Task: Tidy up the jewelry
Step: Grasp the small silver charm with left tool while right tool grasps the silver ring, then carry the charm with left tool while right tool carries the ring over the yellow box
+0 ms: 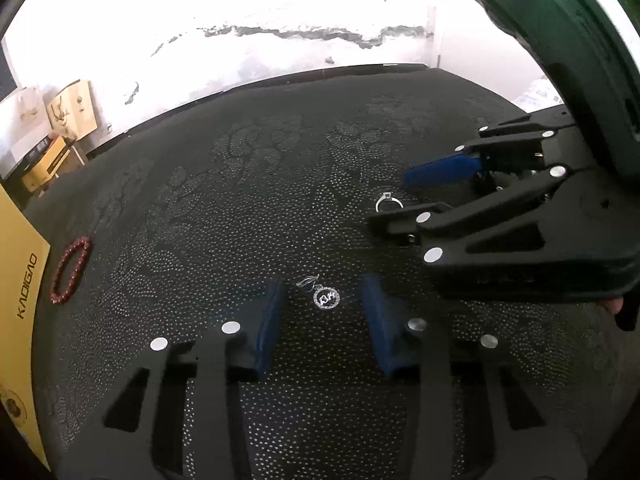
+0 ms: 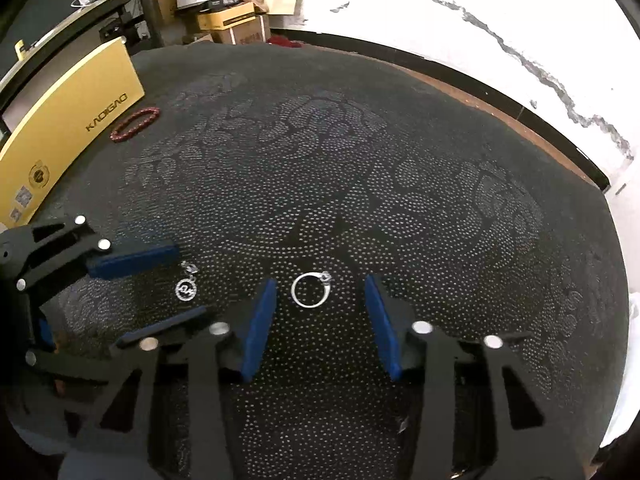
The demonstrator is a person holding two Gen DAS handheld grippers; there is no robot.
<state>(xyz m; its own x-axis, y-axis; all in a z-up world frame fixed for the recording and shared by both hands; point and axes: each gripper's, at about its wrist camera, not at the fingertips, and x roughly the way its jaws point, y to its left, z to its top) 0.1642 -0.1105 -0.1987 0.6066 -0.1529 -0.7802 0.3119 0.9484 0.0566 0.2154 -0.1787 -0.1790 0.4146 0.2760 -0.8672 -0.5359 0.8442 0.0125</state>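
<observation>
A silver round pendant (image 1: 327, 298) with a small bail lies on the black dotted cloth (image 1: 260, 168). It sits between the blue pads of my left gripper (image 1: 323, 286), which is open and does not touch it. From the right wrist view the same pendant (image 2: 187, 291) lies inside the left gripper (image 2: 190, 280). A silver ring (image 2: 311, 290) with a small stone lies flat between the pads of my right gripper (image 2: 320, 284), open and apart from it. In the left wrist view the ring (image 1: 387, 196) shows inside the right gripper (image 1: 390, 200). A red bead bracelet (image 1: 85, 245) (image 2: 116, 136) lies far left.
A flat gold box (image 1: 20, 280) (image 2: 68, 120) printed KADIGAO lies at the cloth's left edge, beside the bracelet. Cardboard boxes (image 1: 72, 108) (image 2: 240, 12) stand on the floor beyond the table. The table's far edge (image 2: 520, 96) meets a white cracked wall.
</observation>
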